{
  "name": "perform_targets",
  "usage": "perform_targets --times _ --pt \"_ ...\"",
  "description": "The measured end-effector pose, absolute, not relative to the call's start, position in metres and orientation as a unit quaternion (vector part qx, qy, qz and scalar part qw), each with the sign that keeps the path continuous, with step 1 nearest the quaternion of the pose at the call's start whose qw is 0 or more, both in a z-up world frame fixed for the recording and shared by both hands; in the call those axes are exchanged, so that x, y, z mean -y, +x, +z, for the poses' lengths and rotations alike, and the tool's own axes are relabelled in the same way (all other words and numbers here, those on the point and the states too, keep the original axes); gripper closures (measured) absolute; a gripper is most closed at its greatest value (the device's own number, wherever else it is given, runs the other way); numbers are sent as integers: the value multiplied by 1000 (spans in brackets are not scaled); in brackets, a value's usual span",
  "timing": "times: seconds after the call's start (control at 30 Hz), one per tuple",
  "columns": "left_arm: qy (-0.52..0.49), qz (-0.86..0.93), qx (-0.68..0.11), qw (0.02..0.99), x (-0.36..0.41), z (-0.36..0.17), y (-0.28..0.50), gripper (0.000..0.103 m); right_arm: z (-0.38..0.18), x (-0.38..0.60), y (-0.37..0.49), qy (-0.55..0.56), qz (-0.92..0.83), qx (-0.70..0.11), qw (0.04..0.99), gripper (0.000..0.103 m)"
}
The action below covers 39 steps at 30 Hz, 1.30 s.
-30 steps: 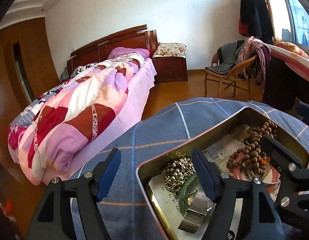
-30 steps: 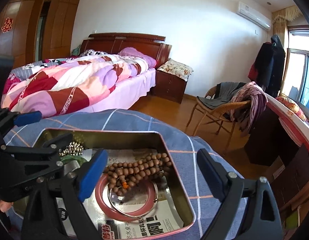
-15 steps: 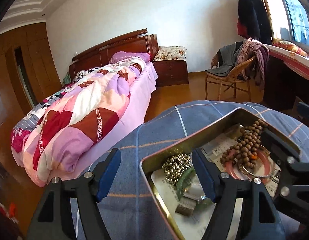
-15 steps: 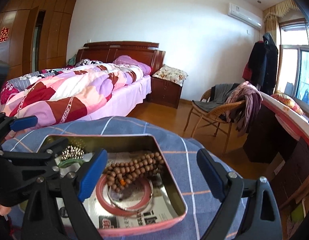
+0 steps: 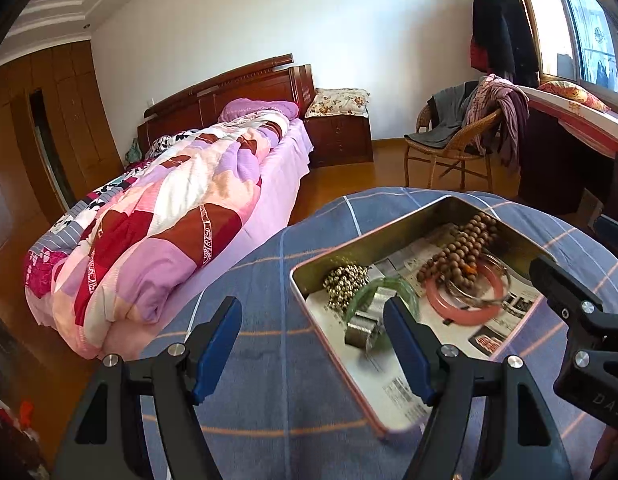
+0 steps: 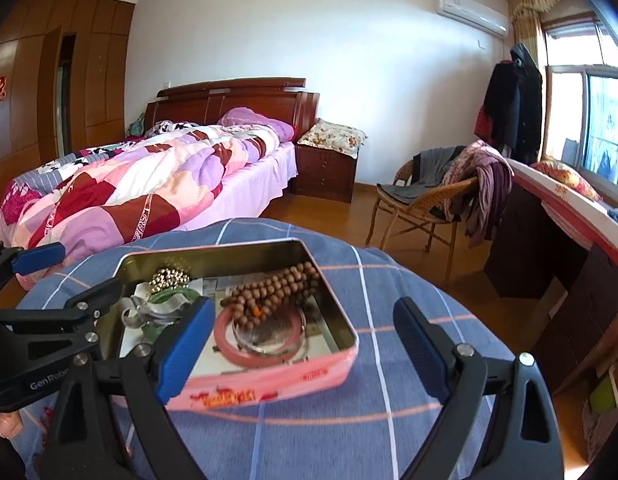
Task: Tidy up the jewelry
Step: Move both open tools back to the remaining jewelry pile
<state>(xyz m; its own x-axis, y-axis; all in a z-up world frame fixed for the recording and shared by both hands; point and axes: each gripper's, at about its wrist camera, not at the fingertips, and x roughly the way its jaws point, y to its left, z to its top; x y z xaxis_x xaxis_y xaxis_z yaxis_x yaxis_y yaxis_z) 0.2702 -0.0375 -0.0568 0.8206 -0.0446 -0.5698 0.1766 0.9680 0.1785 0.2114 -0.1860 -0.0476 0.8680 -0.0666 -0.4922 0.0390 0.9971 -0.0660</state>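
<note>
Both our grippers have pulled back from the pink tin (image 6: 269, 384); left gripper (image 5: 313, 344) and right gripper (image 6: 301, 344) gape wide, holding nothing.

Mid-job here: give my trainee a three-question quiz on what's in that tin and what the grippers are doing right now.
1. True or false: the brown wooden bead strand lies partly over the pink bangle.
2. Which item lies nearest the silver bead cluster? A) green bangle B) pink bangle C) thin metal ring
3. Fill in: the left gripper and right gripper are both ____, holding nothing.

Key: 1 true; 2 A; 3 open.
</note>
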Motion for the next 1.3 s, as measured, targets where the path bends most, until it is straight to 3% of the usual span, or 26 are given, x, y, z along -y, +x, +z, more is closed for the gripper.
perform_targets --times 0.6,1.3 --pt "113 -58 -305 944 27 -50 206 30 -44 191 155 -1 -19 -267 963 10" --pt "89 -49 -384 918 -61 -92 137 30 -61 185 113 -7 2 -306 952 10"
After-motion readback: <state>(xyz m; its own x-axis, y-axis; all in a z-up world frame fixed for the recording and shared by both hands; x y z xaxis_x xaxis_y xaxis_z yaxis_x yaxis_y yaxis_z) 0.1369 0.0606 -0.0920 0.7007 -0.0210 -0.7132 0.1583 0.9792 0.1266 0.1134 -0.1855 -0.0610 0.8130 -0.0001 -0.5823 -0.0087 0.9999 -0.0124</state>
